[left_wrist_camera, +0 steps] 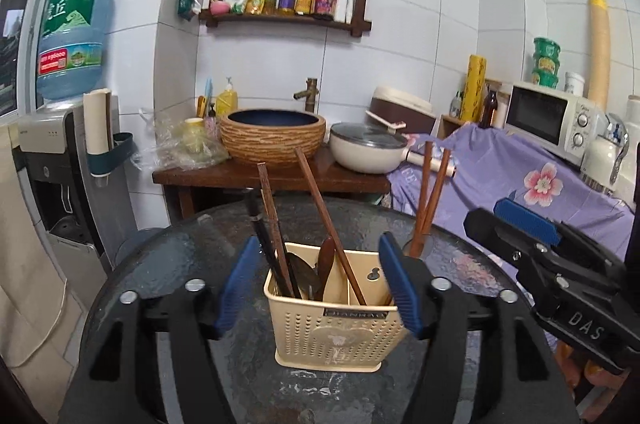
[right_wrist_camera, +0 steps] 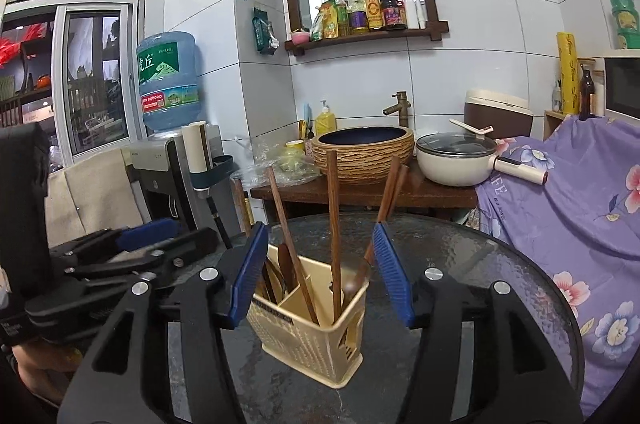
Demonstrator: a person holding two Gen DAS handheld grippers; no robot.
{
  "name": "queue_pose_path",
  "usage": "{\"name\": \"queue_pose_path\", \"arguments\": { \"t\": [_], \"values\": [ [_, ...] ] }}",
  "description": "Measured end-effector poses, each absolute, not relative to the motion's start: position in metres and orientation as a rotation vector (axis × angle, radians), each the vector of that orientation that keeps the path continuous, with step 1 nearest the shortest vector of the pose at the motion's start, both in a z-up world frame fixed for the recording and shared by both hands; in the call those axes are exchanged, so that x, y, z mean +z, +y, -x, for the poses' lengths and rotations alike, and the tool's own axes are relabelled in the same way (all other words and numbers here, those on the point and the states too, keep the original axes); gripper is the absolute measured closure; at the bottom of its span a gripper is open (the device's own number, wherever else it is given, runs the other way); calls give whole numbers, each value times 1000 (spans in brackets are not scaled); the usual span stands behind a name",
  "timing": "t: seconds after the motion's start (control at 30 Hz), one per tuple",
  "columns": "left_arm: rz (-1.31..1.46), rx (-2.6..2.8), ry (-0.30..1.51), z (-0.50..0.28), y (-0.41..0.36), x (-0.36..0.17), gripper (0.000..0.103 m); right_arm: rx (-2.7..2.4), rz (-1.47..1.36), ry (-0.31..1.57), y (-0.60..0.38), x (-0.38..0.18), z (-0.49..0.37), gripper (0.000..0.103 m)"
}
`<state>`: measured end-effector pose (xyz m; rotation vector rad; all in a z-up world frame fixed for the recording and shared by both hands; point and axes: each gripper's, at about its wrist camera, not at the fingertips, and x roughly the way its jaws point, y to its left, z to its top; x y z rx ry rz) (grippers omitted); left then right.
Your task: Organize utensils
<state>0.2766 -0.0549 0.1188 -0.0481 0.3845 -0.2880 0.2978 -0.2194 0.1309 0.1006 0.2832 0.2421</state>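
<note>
A cream perforated utensil holder (left_wrist_camera: pixel 332 328) stands on the round dark glass table (left_wrist_camera: pixel 168 264); it also shows in the right wrist view (right_wrist_camera: pixel 308 336). Brown wooden chopsticks (left_wrist_camera: pixel 328 224) and dark wooden spoons (left_wrist_camera: pixel 316 270) stand in its compartments, as in the right wrist view, chopsticks (right_wrist_camera: pixel 334 224). My left gripper (left_wrist_camera: pixel 318 284) is open and empty, its blue pads either side of the holder and just short of it. My right gripper (right_wrist_camera: pixel 320 272) is open and empty, also framing the holder. The right gripper's body shows in the left wrist view (left_wrist_camera: pixel 540 244); the left gripper's in the right wrist view (right_wrist_camera: pixel 120 256).
Behind the table stands a wooden counter (left_wrist_camera: pixel 272 175) with a woven basin (left_wrist_camera: pixel 274 135) and a cream lidded pot (left_wrist_camera: pixel 366 147). A purple flowered cloth (left_wrist_camera: pixel 520 175) covers furniture at right, with a microwave (left_wrist_camera: pixel 548 115). A water dispenser (left_wrist_camera: pixel 60 143) stands at left.
</note>
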Motion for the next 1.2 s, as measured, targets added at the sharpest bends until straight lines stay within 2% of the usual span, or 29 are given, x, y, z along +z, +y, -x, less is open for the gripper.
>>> {"name": "queue_pose_path", "arguments": {
  "t": [0.03,0.1,0.2,0.3,0.53,0.73,1.2],
  "values": [
    [49,-290,375,-269,-53,118,30,228,-86,291,-219,127,-291,46],
    [55,-279,352,-252,-48,115,21,209,-70,297,-218,120,-279,28],
    [59,-256,312,-226,-38,107,7,180,-57,300,-218,105,-252,15],
    [49,-231,306,-203,-29,91,7,175,-31,296,-215,89,-228,6],
    [32,-156,363,-156,-3,34,7,126,64,286,-200,39,-158,6],
    [105,-139,411,-119,21,7,7,110,66,275,-192,14,-105,6],
    [-7,-114,373,-44,2,2,6,85,53,279,-181,1,-32,6]
  ]
}}
